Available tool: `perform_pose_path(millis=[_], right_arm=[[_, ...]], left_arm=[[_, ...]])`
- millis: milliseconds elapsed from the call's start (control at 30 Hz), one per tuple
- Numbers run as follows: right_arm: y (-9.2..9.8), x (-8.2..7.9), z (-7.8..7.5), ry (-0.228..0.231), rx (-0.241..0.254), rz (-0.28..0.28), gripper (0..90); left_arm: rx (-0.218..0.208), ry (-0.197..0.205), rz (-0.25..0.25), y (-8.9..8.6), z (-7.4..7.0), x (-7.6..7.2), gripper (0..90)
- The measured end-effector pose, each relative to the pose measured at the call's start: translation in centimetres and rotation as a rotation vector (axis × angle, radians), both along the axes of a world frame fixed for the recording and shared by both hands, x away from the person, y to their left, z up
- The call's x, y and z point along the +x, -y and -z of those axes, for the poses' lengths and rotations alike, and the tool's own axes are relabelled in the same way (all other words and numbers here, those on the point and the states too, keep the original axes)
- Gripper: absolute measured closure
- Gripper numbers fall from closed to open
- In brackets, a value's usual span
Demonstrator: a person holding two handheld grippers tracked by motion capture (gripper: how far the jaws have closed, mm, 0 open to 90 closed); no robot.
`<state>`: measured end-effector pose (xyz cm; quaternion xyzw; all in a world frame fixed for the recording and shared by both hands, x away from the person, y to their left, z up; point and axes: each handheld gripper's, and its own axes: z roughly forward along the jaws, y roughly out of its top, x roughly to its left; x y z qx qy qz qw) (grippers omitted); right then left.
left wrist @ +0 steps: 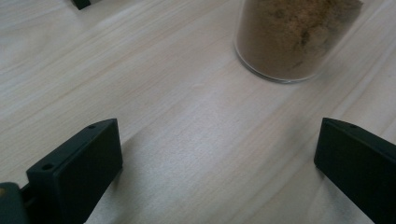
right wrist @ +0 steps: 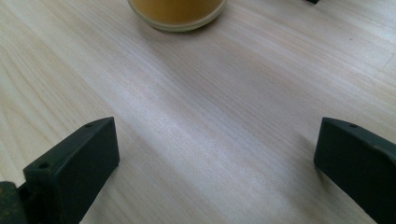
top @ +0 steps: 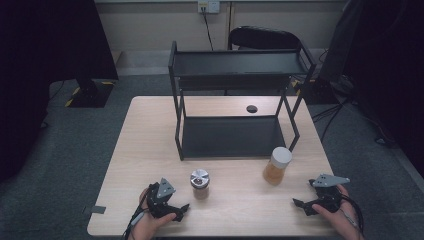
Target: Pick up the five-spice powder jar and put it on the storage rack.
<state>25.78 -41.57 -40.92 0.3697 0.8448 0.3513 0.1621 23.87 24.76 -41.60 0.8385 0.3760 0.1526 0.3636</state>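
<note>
My left gripper (top: 172,210) sits low at the near edge of the table (top: 150,150), jaws spread wide with nothing between them; in the left gripper view they are two blunt, matte black blocks with small screw holes on top, and bare wood lies in the gap. My right gripper (top: 310,202) rests near the table's right front corner, its jaws just as wide apart and just as empty, pale grain running slantwise between them in the right gripper view.

The table top is light wood laminate, smooth, with fine streaked grain and a soft sheen. Just beside my left gripper stands a small round spice jar (top: 200,184) of clear glass with a shiny metal cap; in the left gripper view its base (left wrist: 294,42) shows a coarse brown powder, and its upper part is cut off by the frame. Near my right gripper, further in, stands a taller jar (top: 276,166) with a white lid and an amber-orange filling; the right gripper view catches just its rounded glass bottom (right wrist: 177,11), the rest cut off.

Behind both jars stands a black metal two-tier rack (top: 235,100), thin square legs, flat dull shelves, both bare. A round dark hole (top: 252,108) in the table shows behind it. The room around is dim, and what stands at either side is hard to make out
</note>
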Motion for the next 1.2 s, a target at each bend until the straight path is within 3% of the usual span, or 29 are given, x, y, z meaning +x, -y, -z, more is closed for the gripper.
perform_pose_path(millis=[367,900,1200], right_arm=[[0.0,0.0,0.0,0.0,0.0,0.0,0.0],[0.0,0.0,0.0,-0.001,0.0,0.0,0.0],[0.0,0.0,0.0,-0.001,0.0,0.0,0.0]], left_arm=[[-0.076,0.005,0.063,0.4,-0.3,0.5,1.9],[-0.151,0.005,0.08,1.3,-0.3,1.5,1.8],[-0.169,0.009,0.08,2.0,0.0,1.9,2.7]])
